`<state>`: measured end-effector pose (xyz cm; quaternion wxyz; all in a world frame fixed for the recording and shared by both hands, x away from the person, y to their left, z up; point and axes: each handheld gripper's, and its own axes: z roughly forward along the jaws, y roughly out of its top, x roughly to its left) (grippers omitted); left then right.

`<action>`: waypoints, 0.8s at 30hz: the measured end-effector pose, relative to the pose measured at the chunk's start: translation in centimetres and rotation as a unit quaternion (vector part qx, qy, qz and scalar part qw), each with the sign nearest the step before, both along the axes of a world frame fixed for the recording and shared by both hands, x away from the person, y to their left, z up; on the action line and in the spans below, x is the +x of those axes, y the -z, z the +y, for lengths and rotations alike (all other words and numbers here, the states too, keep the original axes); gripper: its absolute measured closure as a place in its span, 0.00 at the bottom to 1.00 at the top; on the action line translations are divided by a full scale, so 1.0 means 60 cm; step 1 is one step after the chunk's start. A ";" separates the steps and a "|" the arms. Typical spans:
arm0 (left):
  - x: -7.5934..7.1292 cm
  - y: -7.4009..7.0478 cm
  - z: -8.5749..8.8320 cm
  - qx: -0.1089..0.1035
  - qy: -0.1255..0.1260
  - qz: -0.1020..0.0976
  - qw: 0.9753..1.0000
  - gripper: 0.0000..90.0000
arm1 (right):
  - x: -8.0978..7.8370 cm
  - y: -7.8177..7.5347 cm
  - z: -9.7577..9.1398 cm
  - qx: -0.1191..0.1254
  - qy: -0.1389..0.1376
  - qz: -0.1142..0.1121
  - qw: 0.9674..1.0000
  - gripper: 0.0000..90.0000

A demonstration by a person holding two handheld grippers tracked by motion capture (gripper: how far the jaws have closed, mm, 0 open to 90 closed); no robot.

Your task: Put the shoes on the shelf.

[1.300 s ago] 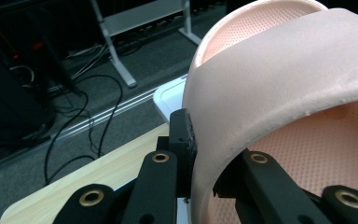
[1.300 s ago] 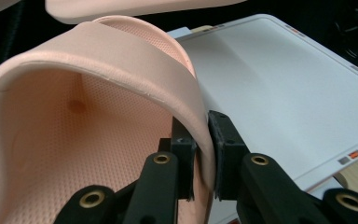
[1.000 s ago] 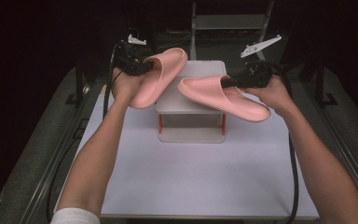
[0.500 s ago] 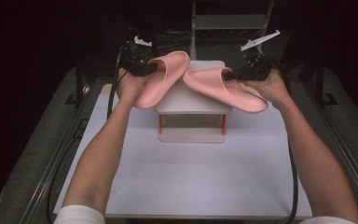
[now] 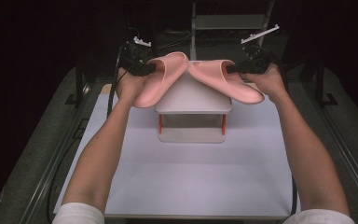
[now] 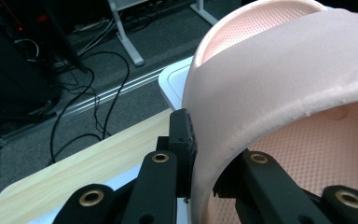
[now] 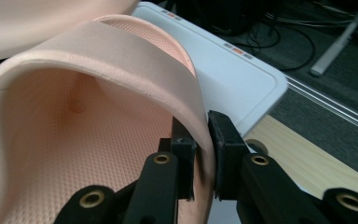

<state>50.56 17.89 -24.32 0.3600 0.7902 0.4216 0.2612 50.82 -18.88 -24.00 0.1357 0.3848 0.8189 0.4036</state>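
1. Slippers: two pink ones, both held off the white table [image 5: 186, 186], both over the small white shelf stand [image 5: 193, 100] that sits past table centre, toward 12 o'clock.
2. Forearms enter from 6 o'clock, stretched long and nearly straight, converging on the stand. Elbows low, wrists raised. Reads as a carry to the stand's top.
3. Left slipper [image 5: 161, 79]: hangs at about 11 o'clock of the stand, toe tilted up and inward, heel drooping toward the table.
4. Left gripper [image 6: 200, 163]: jaws pinched shut on the strap edge of that slipper; the band passes between the pads in the left gripper view. An edge grip lets the sole swing free for setting down.
5. Right slipper [image 5: 226, 79]: at about 1 o'clock of the stand, toe inward, heel sloping down and outward.
6. Right gripper [image 7: 199, 154]: jaws clamped on the strap rim likewise, thin wall squeezed between both pads.
7. Toes nearly meet above the stand's top; contact between them cannot be told.
8. Beyond, toward 12 o'clock: dark floor, cables [image 6: 84, 112], metal frame legs.
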 end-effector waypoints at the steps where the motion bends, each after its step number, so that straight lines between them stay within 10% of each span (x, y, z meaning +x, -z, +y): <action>1: 0.000 0.000 0.000 0.000 0.000 0.001 1.000 0.90 | 0.002 0.000 0.000 -0.002 0.006 0.001 1.000 0.90; 24: 0.006 0.003 -0.019 0.000 0.002 0.012 1.000 0.88 | 0.014 -0.004 0.014 -0.019 0.070 -0.015 0.997 0.90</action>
